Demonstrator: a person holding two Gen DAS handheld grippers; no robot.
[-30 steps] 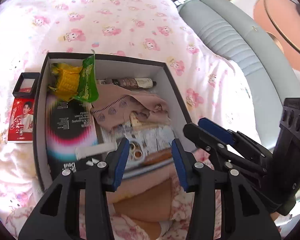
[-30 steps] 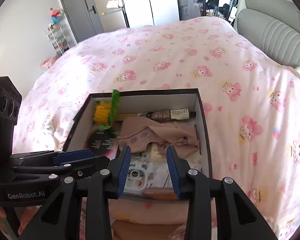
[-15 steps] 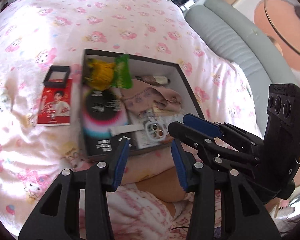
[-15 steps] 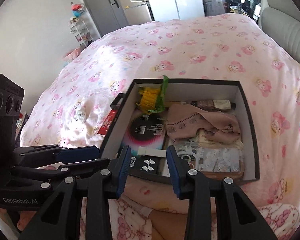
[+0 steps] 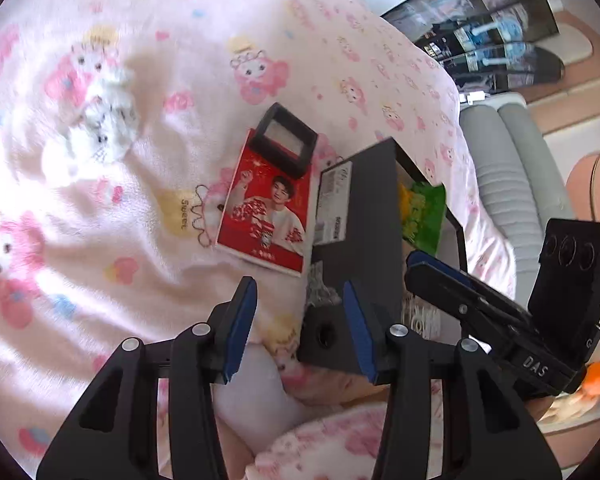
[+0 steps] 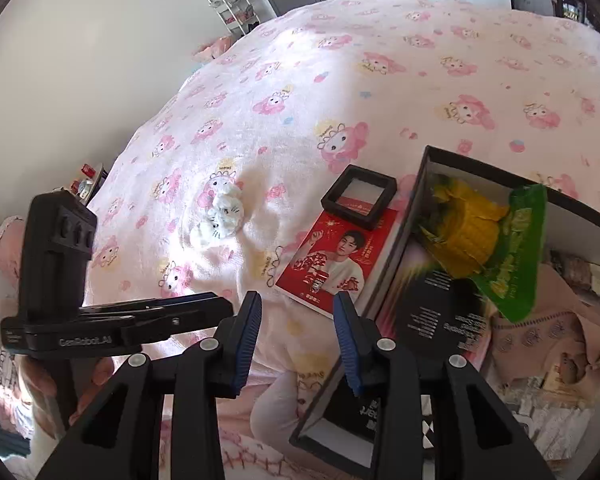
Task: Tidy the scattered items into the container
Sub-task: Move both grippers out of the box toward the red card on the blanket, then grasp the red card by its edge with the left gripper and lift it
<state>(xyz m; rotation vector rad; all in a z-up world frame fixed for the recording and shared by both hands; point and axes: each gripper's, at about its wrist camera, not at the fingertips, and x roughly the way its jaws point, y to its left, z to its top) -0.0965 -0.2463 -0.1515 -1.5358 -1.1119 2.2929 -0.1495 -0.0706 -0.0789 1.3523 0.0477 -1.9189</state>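
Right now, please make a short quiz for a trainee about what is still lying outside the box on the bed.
1. True or false: the red card lies inside the black box.
2. What rests on the card's far end? A) small black frame B) green packet C) white plush
3. Which soft item lies alone on the blanket?

Key: 1. False, beside it. 2. A, the small black frame. 3. The white plush toy.

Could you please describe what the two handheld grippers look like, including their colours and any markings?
Both are matte black plastic tools with two angular fingers, blue pads on the inner faces and silver screws at the joints. Seen from the left gripper, the right one's body reads "DAS" in white, with three round lenses and a small green light. Seen from the right gripper, the left one's body reads "GenRobot.AI".
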